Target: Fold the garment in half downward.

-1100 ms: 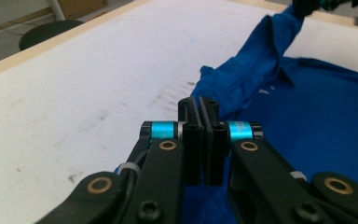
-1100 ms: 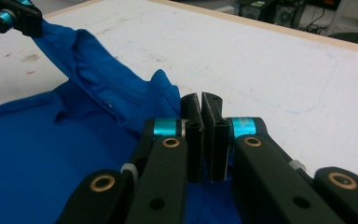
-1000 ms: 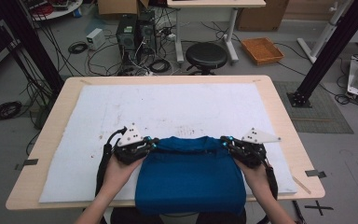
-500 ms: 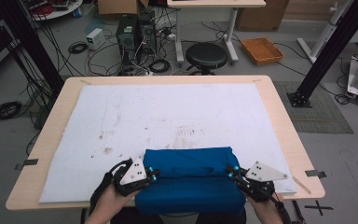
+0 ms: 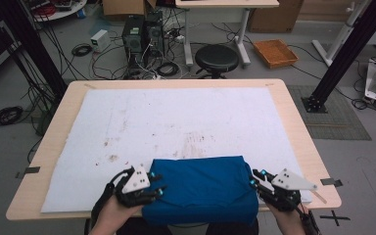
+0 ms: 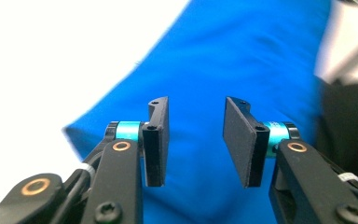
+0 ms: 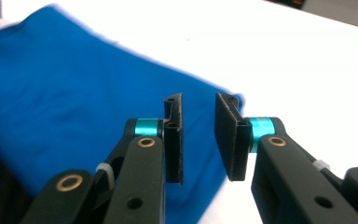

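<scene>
Both grippers have come back toward the near edge since the earlier pictures, drawing the far hem of the blue cloth (image 5: 199, 188) over itself, so the bundle now lies shorter and thicker than a second ago. And there go the jaws: on both sides they have just been opening. The left gripper (image 5: 157, 185) sits at the cloth's left edge, its jaws well spread in the left gripper view, the blue fabric (image 6: 242, 60) lying below and beyond them, nothing pinched. The right gripper (image 5: 255, 180) is at the right edge, jaws parted by a narrower gap in the right gripper view, the cloth (image 7: 65, 84) under them, no fabric caught between the pads.

Where's the cloth? Centre of the near edge, on the white mat (image 5: 186, 117) covering the table (image 5: 293, 122), its near side hanging slightly over the edge.

Progress, as I read it: one fold laid and let go. The rectangle looks tidy, though still wide left to right, so a side-to-side fold may remain.

Count: one blue cloth, one mat, one table, two grippers, two hands.
</scene>
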The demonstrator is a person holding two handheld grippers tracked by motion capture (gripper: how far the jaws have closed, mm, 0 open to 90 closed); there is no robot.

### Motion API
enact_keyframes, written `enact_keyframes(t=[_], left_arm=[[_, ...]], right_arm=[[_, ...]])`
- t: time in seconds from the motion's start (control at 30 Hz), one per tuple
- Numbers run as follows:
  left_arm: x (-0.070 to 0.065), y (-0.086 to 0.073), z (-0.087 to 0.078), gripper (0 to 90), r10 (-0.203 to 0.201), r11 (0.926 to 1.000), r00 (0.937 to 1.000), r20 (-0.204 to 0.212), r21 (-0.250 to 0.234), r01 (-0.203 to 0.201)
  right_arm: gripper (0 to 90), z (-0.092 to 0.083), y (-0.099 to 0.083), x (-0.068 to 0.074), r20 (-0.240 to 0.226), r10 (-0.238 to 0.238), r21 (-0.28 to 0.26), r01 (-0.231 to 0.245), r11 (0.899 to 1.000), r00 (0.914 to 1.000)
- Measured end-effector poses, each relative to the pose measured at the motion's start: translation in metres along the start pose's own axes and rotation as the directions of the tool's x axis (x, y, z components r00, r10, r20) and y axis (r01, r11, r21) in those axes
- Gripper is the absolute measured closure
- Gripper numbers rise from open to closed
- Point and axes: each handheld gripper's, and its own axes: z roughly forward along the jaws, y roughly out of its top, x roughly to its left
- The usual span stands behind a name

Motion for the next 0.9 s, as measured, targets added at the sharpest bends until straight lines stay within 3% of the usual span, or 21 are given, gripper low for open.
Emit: enact_keyframes(t=[0.07, 0.1, 0.17, 0.2, 0.23, 0.33, 0.47, 0.57, 0.67, 0.8, 0.9], left_arm=[[0.014, 0.005, 0.003, 56.7, -0.074, 0.9971, 0.9955, -0.06, -0.025, 0.072], [0.023, 0.007, 0.006, 55.5, -0.143, 0.9888, 0.9863, -0.081, -0.054, 0.139], [0.037, 0.009, 0.015, 54.2, -0.221, 0.9738, 0.9711, -0.089, -0.073, 0.215], [0.04, 0.009, 0.02, 52.7, -0.237, 0.9703, 0.9665, -0.098, -0.073, 0.231], [0.044, 0.01, 0.026, 52.0, -0.249, 0.968, 0.962, -0.112, -0.059, 0.244], [0.048, 0.008, 0.039, 52.1, -0.239, 0.9706, 0.9582, -0.157, -0.01, 0.241], [0.049, 0.002, 0.048, 52.3, -0.239, 0.9662, 0.9521, -0.191, 0.051, 0.253], [0.049, -0.004, 0.049, 52.8, -0.254, 0.9577, 0.9427, -0.217, 0.081, 0.276], [0.05, -0.008, 0.044, 52.6, -0.278, 0.9529, 0.936, -0.217, 0.062, 0.297], [0.052, -0.006, 0.038, 51.6, -0.293, 0.952, 0.9303, -0.221, 0.023, 0.305], [0.056, -0.006, 0.038, 48.7, -0.322, 0.942, 0.9236, -0.209, 0.027, 0.334]], right_arm=[[67.5, 0.008, 0.006, -0.011, 0.033, 0.044, -0.009, -0.044, 0.999, 0.9985], [66.9, 0.013, 0.009, -0.015, 0.04, 0.065, -0.007, -0.065, 0.998, 0.9971], [60.7, 0.026, 0.015, -0.025, 0.055, 0.111, -0.009, -0.11, 0.994, 0.9923], [59.4, 0.035, 0.019, -0.03, 0.065, 0.132, 0.003, -0.133, 0.991, 0.9891], [59.1, 0.04, 0.021, -0.031, 0.066, 0.148, 0.01, -0.149, 0.989, 0.9868], [59.1, 0.062, 0.026, -0.032, 0.087, 0.12, 0.05, -0.124, 0.991, 0.989], [61.2, 0.079, 0.022, -0.033, 0.103, 0.12, 0.128, -0.133, 0.983, 0.9874], [62.1, 0.083, 0.016, -0.035, 0.128, 0.114, 0.166, -0.134, 0.977, 0.9852], [62.1, 0.08, 0.011, -0.039, 0.141, 0.125, 0.187, -0.151, 0.971, 0.982], [59.6, 0.074, 0.016, -0.042, 0.14, 0.154, 0.141, -0.173, 0.975, 0.9782], [54.5, 0.076, 0.02, -0.045, 0.114, 0.204, 0.132, -0.219, 0.967, 0.9722]])
